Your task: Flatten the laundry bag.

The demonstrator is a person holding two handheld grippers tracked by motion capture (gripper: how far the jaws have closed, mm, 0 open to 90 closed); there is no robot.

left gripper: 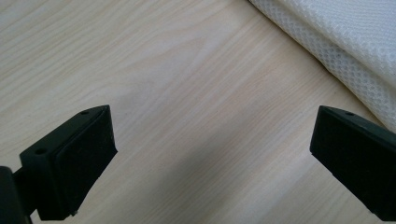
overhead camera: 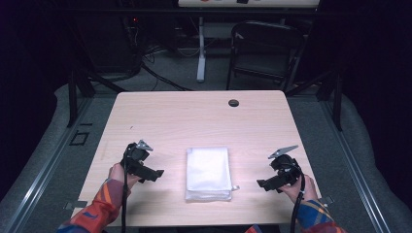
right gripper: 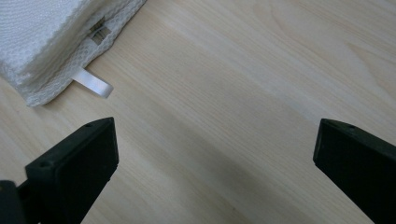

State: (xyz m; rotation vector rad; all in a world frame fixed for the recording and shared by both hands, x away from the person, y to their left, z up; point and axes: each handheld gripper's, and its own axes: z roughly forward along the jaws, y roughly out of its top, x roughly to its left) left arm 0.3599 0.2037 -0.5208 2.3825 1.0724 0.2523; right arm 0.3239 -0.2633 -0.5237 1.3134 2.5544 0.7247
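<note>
Left gripper (overhead camera: pixel 158 173): jaws spread wide, nothing between them, hovering over bare bench (overhead camera: pixel 194 116), pointing toward the cloth's left edge, clear of it. Folded white cloth (overhead camera: pixel 208 173) lies flat at the near-centre of the bench, between the 2 grippers, small white tag (right gripper: pixel 93 84) sticking out at its near right corner. Right gripper (overhead camera: pixel 261 184): jaws equally wide, empty, just right of that corner, not touching.

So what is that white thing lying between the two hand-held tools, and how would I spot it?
Start at the pale wooden table and look to the middle of its near half. There, between the left gripper and the right gripper, lies a folded white cloth. Its waffle weave and the small white ribbon loop at one corner set it apart.
</note>
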